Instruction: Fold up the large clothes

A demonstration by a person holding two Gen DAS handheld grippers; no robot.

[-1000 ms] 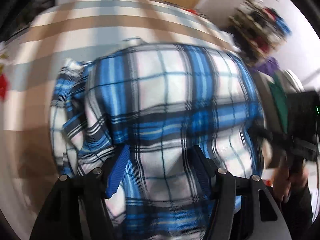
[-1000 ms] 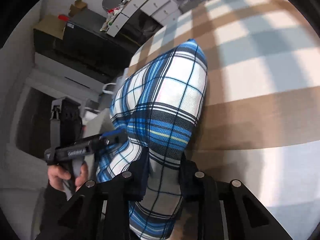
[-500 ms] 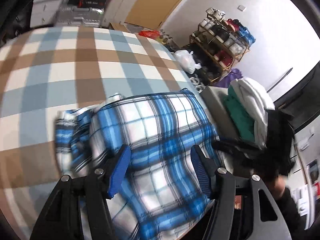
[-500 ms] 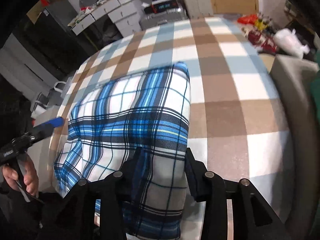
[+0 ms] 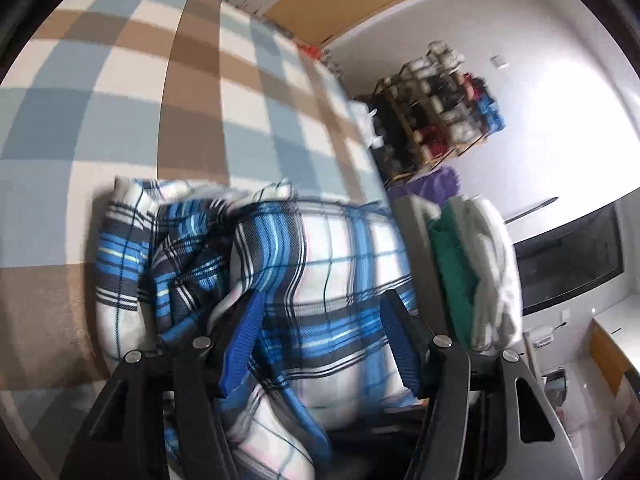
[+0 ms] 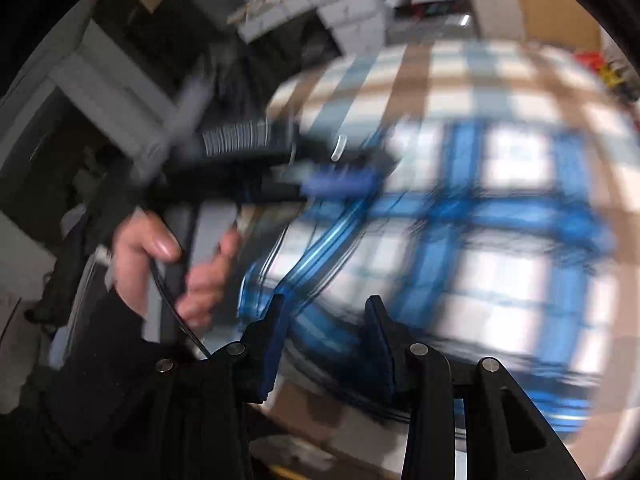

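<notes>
Blue plaid shirt [image 5: 340, 264] lies bunched on the checked bedspread [image 5: 120, 80] near its edge. Left gripper [image 5: 320, 332] – jaws apart over the cloth, nothing pinched. Right gripper [image 6: 326, 340] – jaws parted, nothing between them; view blurred.

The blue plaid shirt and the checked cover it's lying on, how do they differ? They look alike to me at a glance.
The blue plaid shirt is bright blue, white and black with thin dark lines; the checked cover has wide, soft blocks of brown, pale blue and cream. The shirt is bunched and rumpled along its left side; the cover lies flat and smooth. The shirt takes up only a small part of the cover. Both are checked cloth.
</notes>
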